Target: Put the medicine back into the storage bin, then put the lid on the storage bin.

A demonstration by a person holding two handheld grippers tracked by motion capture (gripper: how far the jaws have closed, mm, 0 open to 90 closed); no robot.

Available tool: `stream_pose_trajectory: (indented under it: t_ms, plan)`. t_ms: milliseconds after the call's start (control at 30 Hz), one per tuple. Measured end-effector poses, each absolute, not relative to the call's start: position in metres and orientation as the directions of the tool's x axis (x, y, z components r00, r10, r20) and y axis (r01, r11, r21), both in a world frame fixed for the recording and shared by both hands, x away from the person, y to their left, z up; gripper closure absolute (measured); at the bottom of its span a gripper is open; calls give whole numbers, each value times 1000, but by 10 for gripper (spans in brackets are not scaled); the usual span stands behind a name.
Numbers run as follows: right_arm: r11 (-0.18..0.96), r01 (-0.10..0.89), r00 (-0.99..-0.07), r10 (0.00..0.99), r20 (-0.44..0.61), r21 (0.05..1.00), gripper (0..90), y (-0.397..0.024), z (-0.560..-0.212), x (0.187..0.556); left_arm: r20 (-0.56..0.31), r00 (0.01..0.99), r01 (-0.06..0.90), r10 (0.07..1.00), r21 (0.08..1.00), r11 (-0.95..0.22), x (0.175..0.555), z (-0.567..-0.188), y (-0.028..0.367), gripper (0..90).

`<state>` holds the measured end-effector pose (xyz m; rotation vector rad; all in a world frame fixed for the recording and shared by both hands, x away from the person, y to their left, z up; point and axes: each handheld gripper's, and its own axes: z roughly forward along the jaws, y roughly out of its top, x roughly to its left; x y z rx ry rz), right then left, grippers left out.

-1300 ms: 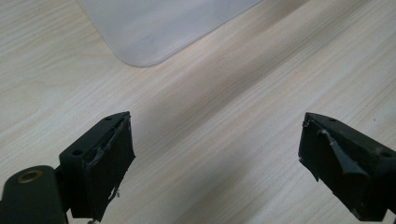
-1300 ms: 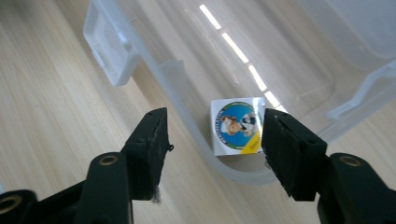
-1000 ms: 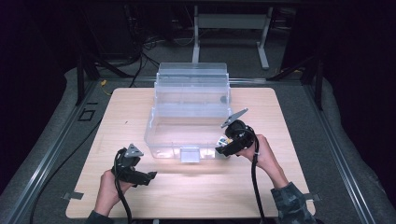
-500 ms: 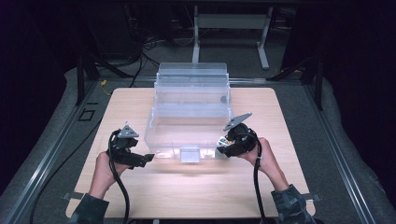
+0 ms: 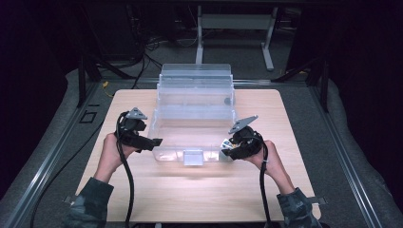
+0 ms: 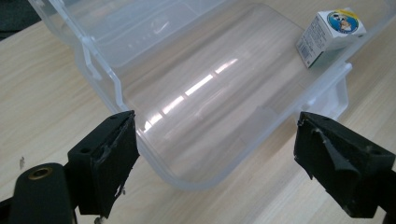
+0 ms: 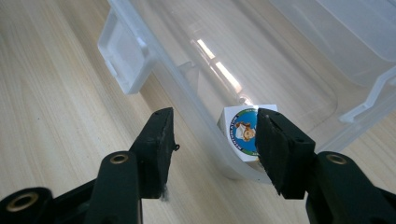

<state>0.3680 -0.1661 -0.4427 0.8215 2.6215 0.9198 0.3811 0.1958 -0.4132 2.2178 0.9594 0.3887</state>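
Gripper jaws on the right gripper (image 5: 231,151) have just been closing, astride the near right wall of the clear bin (image 5: 195,102) mid-counter (image 5: 142,199), unclamped; the left gripper (image 5: 151,143), jaws apart, has risen to the bin's 9 o'clock corner since earlier. A lopsided lift could tip the bin, sliding the small box (image 7: 243,133) at 5 o'clock.

We note a light wooden table (image 5: 190,190), centre frame; one clear plastic lidded bin (image 5: 195,114) rests directly on it.
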Motion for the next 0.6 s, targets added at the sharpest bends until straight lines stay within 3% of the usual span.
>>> stream_pose_trajectory:
  t_ms: [600]
  plan:
    - [634, 445, -811, 584, -16, 633, 451, -164, -448, 370, 12, 747, 445, 664, 733, -514, 434, -380, 157, 123]
